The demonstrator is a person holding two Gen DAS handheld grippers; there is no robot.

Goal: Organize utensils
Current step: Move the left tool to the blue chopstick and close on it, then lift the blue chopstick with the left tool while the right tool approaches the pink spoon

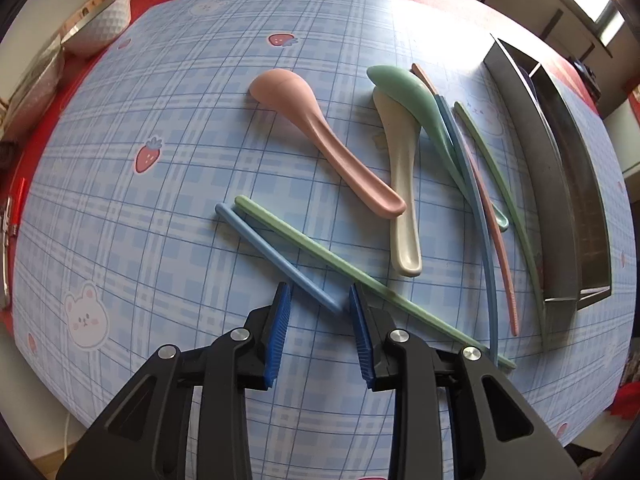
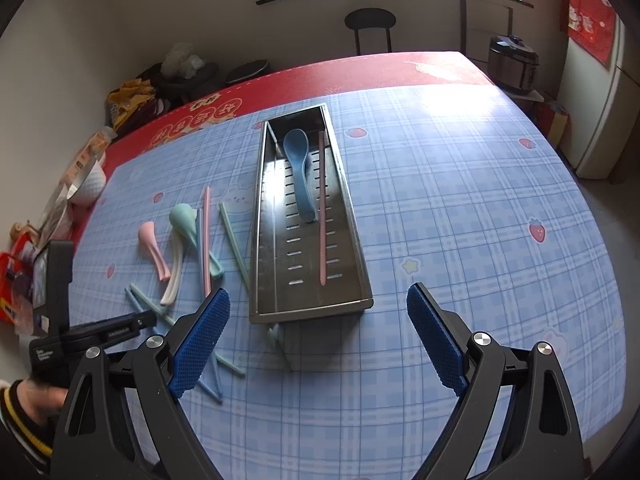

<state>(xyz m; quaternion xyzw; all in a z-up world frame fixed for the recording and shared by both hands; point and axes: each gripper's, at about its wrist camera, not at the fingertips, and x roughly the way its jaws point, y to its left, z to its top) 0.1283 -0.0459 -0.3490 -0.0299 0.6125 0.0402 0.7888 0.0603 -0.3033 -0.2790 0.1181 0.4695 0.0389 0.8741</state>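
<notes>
In the left wrist view, my left gripper [image 1: 318,294] is open, its blue pads on either side of the near end of a blue chopstick [image 1: 276,256]. A green chopstick [image 1: 360,276] lies beside it. A pink spoon [image 1: 320,136], a cream spoon [image 1: 402,184], a green spoon [image 1: 424,108] and several more chopsticks [image 1: 480,208] lie beyond. In the right wrist view, my right gripper [image 2: 318,306] is open and empty, in front of the metal tray [image 2: 356,232]. The tray holds a blue spoon [image 2: 300,168] and a pink chopstick [image 2: 322,204].
A white bowl [image 1: 100,20] stands at the table's far left edge. The metal tray [image 1: 560,184] lies to the right of the loose utensils. A stool [image 2: 370,28] and a cooker [image 2: 514,62] stand beyond the table. The left gripper's body [image 2: 80,332] shows at the right wrist view's left.
</notes>
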